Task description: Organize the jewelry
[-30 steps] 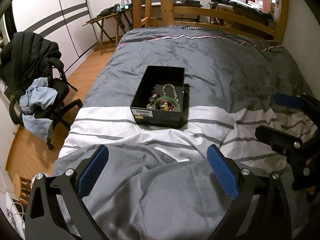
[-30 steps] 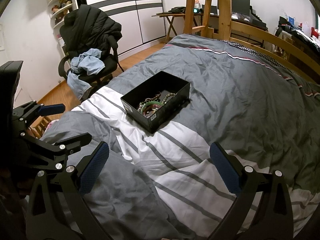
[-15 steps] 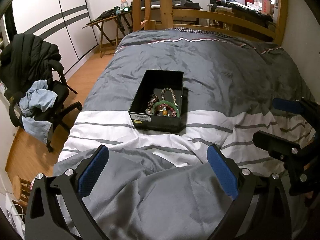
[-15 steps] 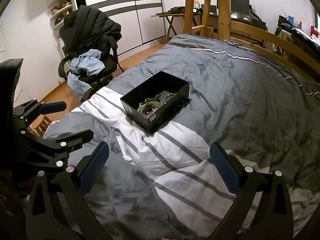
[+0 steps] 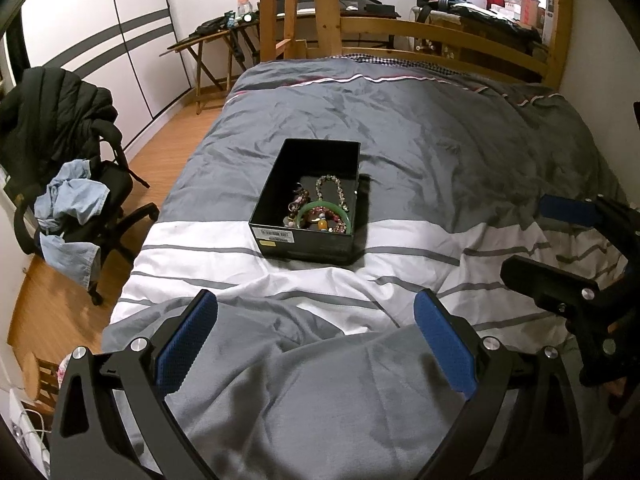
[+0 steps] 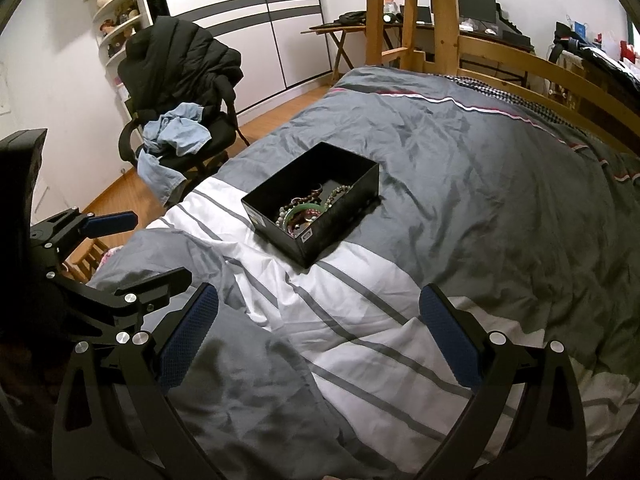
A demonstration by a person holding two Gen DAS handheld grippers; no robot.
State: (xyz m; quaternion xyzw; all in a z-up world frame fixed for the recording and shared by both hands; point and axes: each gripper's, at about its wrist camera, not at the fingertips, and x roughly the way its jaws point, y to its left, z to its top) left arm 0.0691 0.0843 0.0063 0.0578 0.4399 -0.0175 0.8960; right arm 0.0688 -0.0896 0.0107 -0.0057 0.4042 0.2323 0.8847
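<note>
Left wrist view: black box (image 5: 308,236) of jewelry (image 5: 320,212) on striped duvet (image 5: 440,152).
Left gripper (image 5: 316,340) and right gripper (image 6: 320,336), both spread wide and empty; box at 12 o'clock, well apart.

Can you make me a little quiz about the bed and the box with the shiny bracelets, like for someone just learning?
1. True or false: the black box sits on the bed with its lid off.
2. What colour is the big bangle in the box? A red, B green, C white.
3. Fill in: the left gripper and the right gripper are both ____, holding nothing.

Key: 1 true. 2 B. 3 open.
</note>
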